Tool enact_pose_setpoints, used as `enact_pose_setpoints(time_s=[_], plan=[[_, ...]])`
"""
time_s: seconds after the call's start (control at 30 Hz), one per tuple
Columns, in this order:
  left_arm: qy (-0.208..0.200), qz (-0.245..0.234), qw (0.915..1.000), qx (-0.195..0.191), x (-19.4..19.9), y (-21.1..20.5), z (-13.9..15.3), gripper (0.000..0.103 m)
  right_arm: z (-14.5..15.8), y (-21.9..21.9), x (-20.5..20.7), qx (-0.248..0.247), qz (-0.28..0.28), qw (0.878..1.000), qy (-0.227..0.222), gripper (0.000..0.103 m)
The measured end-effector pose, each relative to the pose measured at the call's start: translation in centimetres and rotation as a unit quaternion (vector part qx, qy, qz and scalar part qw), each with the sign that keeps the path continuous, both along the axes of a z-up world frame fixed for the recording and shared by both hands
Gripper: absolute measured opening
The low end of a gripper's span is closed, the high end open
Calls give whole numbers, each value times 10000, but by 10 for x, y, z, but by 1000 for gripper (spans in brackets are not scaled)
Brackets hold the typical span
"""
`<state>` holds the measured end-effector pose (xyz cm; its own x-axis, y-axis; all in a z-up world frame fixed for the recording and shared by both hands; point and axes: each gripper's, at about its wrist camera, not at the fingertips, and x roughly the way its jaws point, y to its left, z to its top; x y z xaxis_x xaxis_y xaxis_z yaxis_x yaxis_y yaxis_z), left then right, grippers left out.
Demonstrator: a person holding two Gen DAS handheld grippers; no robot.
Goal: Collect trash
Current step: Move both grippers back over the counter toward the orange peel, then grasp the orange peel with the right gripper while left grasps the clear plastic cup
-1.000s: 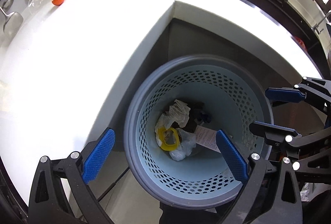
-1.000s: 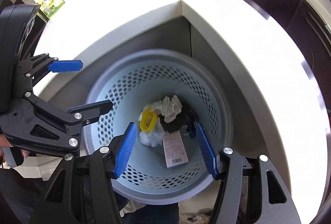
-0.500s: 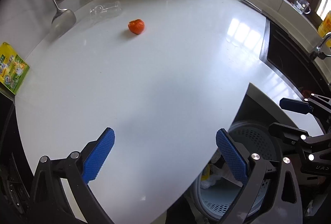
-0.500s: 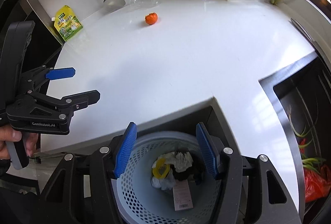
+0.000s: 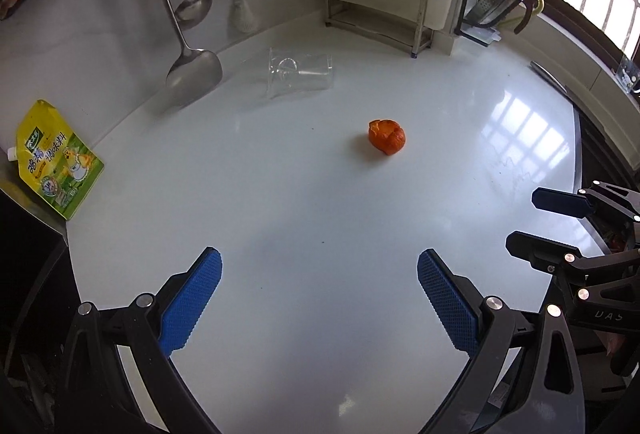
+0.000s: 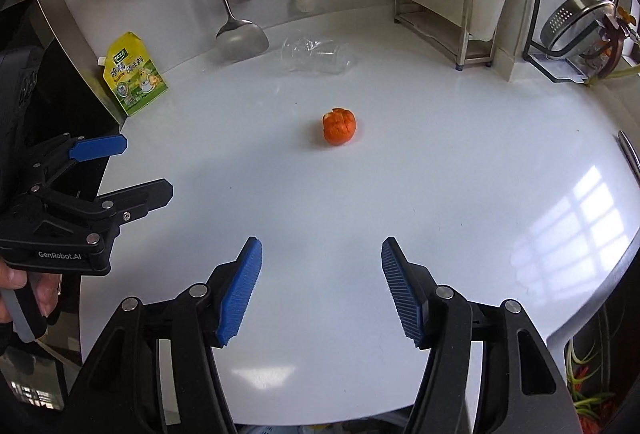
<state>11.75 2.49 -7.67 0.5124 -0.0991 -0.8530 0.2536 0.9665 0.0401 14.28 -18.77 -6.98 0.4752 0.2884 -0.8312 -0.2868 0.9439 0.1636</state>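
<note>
Both grippers are swinging up from the bin to the white counter (image 5: 320,234), so another pickup is starting. The left gripper (image 5: 319,298) and right gripper (image 6: 321,288) are hanging empty, jaws apart. Beyond them the orange peel (image 6: 339,126) is sitting mid-counter, roundish, without a clear long axis. Behind the peel, a clear plastic cup (image 5: 300,77) is lying sideways, base leftward.

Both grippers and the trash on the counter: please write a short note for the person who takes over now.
Left gripper: open, empty, above the white counter.
Right gripper: open, empty, beside it; its jaws have just opened a little more.
On the counter: orange peel in the middle, a clear plastic cup lying on its side near the wall, a yellow pouch at the left edge.
Done: none of these picked up yet; the bin is not in view now.
Left: probably the peel first, then the cup; check whether the pouch is trash.
</note>
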Motion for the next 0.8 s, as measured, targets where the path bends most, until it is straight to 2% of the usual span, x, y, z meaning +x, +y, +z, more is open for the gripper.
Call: enact_pose_setpoints(time_s=[0.2, 0.33, 0.43, 0.67, 0.77, 0.8], plan=[[-8, 111, 9999, -12, 35, 20, -2, 96, -9, 15, 62, 85, -153, 9998, 55, 60], [13, 201, 9998, -53, 50, 31, -5, 96, -19, 28, 100, -165, -169, 9997, -7, 60], [69, 252, 9996, -121, 58, 38, -8, 96, -32, 32, 127, -249, -245, 9993, 108, 60], [137, 329, 9992, -180, 67, 51, -15, 96, -55, 46, 154, -451, -154, 9982, 362, 60], [178, 344, 9990, -208, 73, 54, -19, 96, -65, 53, 159, -673, -30, 9967, 444, 50], [186, 352, 9990, -225, 75, 54, -20, 96, -69, 54, 161, -751, 15, 9960, 485, 41]])
